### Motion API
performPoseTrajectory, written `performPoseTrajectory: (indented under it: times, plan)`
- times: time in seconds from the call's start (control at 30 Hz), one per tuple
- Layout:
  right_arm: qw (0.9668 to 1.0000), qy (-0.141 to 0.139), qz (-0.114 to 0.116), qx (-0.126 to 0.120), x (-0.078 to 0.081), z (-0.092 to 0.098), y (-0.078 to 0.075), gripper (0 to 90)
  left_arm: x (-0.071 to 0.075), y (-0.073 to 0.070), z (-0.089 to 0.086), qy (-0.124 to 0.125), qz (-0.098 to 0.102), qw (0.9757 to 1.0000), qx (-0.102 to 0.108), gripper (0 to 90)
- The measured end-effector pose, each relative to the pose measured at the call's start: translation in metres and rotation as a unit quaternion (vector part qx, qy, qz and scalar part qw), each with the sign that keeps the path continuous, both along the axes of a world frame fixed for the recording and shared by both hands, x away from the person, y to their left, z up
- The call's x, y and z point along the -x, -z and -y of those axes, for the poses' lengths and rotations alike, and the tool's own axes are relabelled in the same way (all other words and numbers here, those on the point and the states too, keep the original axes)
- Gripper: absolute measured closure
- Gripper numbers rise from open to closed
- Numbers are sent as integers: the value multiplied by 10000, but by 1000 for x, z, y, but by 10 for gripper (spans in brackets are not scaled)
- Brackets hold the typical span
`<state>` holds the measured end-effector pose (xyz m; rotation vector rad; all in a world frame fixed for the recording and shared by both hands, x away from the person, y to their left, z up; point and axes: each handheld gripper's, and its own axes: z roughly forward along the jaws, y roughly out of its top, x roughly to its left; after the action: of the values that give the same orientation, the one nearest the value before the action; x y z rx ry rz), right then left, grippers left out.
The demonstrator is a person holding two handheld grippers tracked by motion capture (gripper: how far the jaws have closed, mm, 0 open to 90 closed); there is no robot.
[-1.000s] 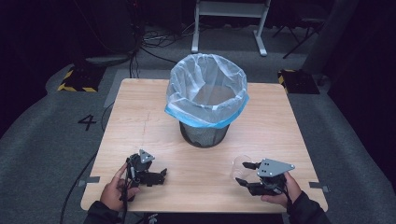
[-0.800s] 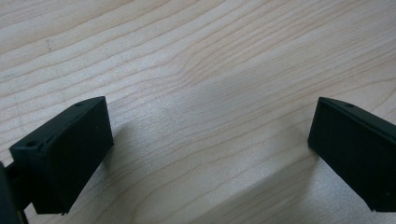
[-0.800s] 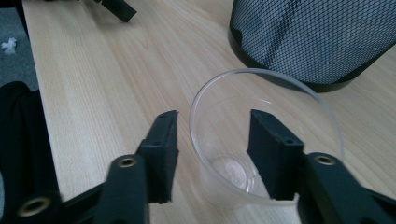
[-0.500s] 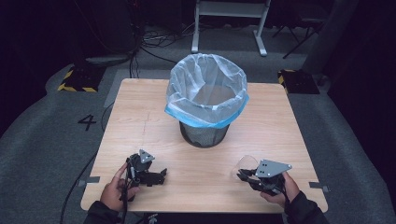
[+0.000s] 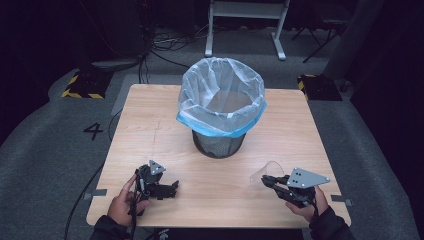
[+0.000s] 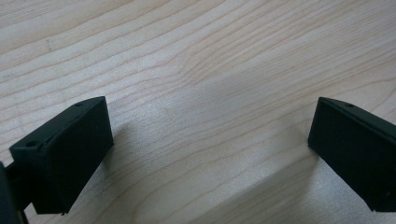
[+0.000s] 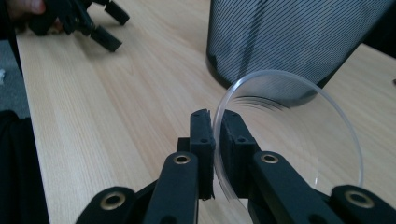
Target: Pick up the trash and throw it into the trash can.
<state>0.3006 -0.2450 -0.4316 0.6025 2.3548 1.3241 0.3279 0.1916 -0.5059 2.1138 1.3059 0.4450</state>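
**Clear plastic cup pinched by its wall near the lined bin**

The right gripper (image 7: 214,122) was seen with its fingers (image 7: 201,135) closed down to a thin gap, having just been closing, and the wall of a clear, thin plastic cup (image 7: 299,140) was clamped between them. The cup (image 5: 262,175) was held on its side at the near right of the surface, its round rim turned towards the camera. A grip on the wall alone was probably chosen because the light cup offers little else to pinch.

The left gripper (image 5: 159,186) was rested low on the near left, its fingers (image 6: 65,154) spread wide over bare wood with nothing between them, apparently kept out of the way.

A black wire-mesh waste bin lined with a translucent blue-edged bag (image 5: 221,107) stood mid-surface, well apart from the cup, a likely destination for it. The pale wooden surface (image 5: 150,120) was set on grey carpet (image 5: 55,145) marked with a "4", in a dark room with cables and a white stand behind.
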Motion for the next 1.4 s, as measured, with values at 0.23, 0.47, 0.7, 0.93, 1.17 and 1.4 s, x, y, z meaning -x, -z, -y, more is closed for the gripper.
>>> performPoseTrajectory:
  times: [0.23, 0.47, 0.7, 0.93, 1.17, 1.4]
  plan:
    - [9990, 177, 265, -324, 3, 9, -16, 849, 0, 0, 0, 0, 1, 10000, 1, 1]
    - [9977, 224, 468, -428, 2, 12, -30, 850, 0, 0, 0, -1, 0, 10000, 0, 1]
    - [9965, 228, 645, -481, 1, 15, -40, 852, 0, 0, 0, 0, 1, 10000, 0, 1]
    - [9955, 221, 762, -521, -2, 14, -46, 856, 0, 0, 0, -1, 0, 10000, -1, 1]
    - [9939, 220, 875, -636, -9, 7, -55, 857, 0, 0, 0, -2, 1, 10000, 1, 1]
    - [9914, 237, 1045, -758, -11, 5, -67, 860, 0, 0, 0, -1, 0, 10000, 1, 1]
